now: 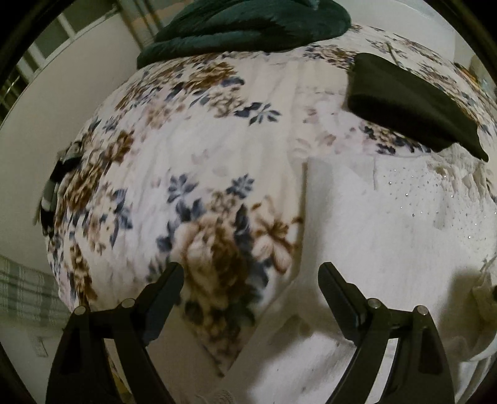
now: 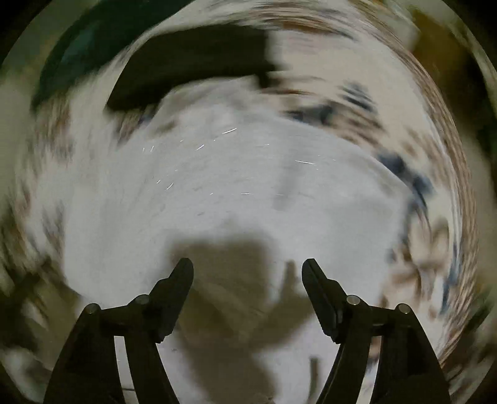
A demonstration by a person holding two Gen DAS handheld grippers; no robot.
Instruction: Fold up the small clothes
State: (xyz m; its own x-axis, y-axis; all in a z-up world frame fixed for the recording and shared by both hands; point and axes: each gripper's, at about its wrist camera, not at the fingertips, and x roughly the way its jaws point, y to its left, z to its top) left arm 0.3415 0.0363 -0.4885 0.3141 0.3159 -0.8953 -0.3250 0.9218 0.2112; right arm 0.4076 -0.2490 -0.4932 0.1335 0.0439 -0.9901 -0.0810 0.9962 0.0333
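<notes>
A white garment with small sparkles [image 1: 388, 223] lies flat on a floral blanket [image 1: 186, 149], filling the right half of the left wrist view. My left gripper [image 1: 251, 270] is open and empty just above the garment's left edge. In the right wrist view, blurred by motion, the same white garment [image 2: 233, 186] lies below my right gripper [image 2: 248, 264], which is open and empty. A folded black cloth [image 1: 410, 102] lies beyond the white garment; it also shows in the right wrist view [image 2: 192, 62].
A dark green bundle of cloth [image 1: 248, 28] sits at the far end of the blanket. A black-and-white striped item [image 1: 56, 183] lies at the blanket's left edge. A plaid fabric [image 1: 21, 292] shows at the lower left.
</notes>
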